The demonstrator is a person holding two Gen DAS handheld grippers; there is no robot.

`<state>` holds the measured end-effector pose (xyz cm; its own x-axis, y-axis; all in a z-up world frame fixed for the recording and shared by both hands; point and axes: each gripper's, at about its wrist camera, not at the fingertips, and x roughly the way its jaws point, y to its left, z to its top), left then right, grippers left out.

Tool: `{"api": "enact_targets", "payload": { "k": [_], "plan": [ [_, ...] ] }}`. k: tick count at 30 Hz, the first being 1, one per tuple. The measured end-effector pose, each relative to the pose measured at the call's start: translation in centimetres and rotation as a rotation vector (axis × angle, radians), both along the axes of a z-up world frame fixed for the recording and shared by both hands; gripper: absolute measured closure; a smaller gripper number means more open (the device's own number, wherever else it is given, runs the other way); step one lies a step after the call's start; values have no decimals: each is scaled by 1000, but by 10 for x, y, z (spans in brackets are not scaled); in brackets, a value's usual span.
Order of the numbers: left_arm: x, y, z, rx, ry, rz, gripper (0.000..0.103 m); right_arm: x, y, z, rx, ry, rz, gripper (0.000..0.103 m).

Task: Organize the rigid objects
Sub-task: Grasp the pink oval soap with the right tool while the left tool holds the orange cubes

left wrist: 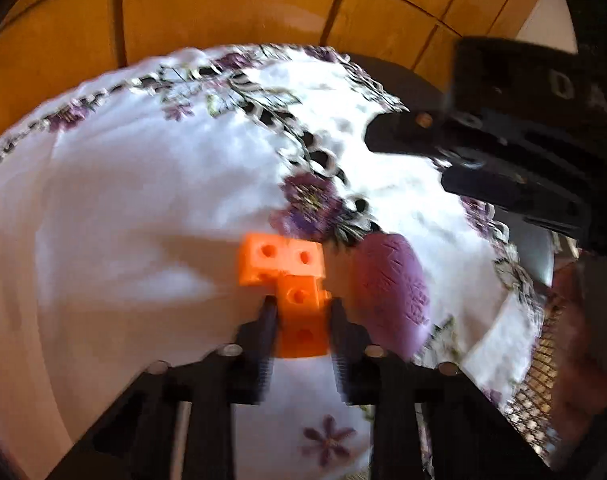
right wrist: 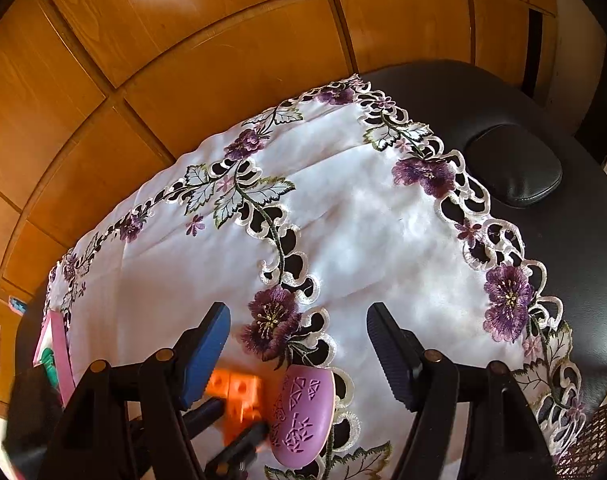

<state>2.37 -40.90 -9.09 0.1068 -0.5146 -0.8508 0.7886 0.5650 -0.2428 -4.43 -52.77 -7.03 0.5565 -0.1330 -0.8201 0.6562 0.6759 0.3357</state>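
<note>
Left wrist view: left gripper [left wrist: 301,312] clamps the orange block [left wrist: 291,280], seemingly to set it beside the purple oval [left wrist: 391,292] at 3 o'clock. Beyond, at 1 o'clock, right gripper [right wrist: 297,360] hovers spread, empty, over the cloth [right wrist: 363,220].

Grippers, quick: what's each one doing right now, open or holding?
Left gripper: shut on the orange block piece, next to the purple oval.
Right gripper: open, holding nothing, above the embroidered cloth.
</note>
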Motion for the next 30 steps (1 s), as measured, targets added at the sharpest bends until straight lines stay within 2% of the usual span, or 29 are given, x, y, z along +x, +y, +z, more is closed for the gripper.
{"api": "enact_targets", "payload": {
  "k": [2, 8, 14, 19, 22, 25, 26, 30],
  "plan": [
    [2, 7, 1, -13, 11, 6, 80, 1, 0, -1, 5, 2, 5, 31],
    [0, 53, 0, 12, -65, 45, 79, 5, 2, -8, 37, 26, 36, 31],
    [-3, 97, -1, 7, -104, 106, 79, 16, 13, -21, 56, 100, 110, 31],
    [-2, 107, -1, 5, -99, 125, 79, 23, 20, -34, 53, 205, 148, 31],
    [-3, 108, -1, 3, -105, 130, 79, 25, 26, -38, 44, 228, 178, 32],
    [-3, 110, -2, 7, -111, 132, 79, 32, 40, -43, 4, 288, 243, 58],
    [-3, 112, -2, 4, -108, 135, 79, 35, 45, -43, -35, 304, 268, 63],
    [-3, 116, -2, -7, -99, 146, 79, 45, 72, -37, -81, 250, 411, 63]
  ]
}}
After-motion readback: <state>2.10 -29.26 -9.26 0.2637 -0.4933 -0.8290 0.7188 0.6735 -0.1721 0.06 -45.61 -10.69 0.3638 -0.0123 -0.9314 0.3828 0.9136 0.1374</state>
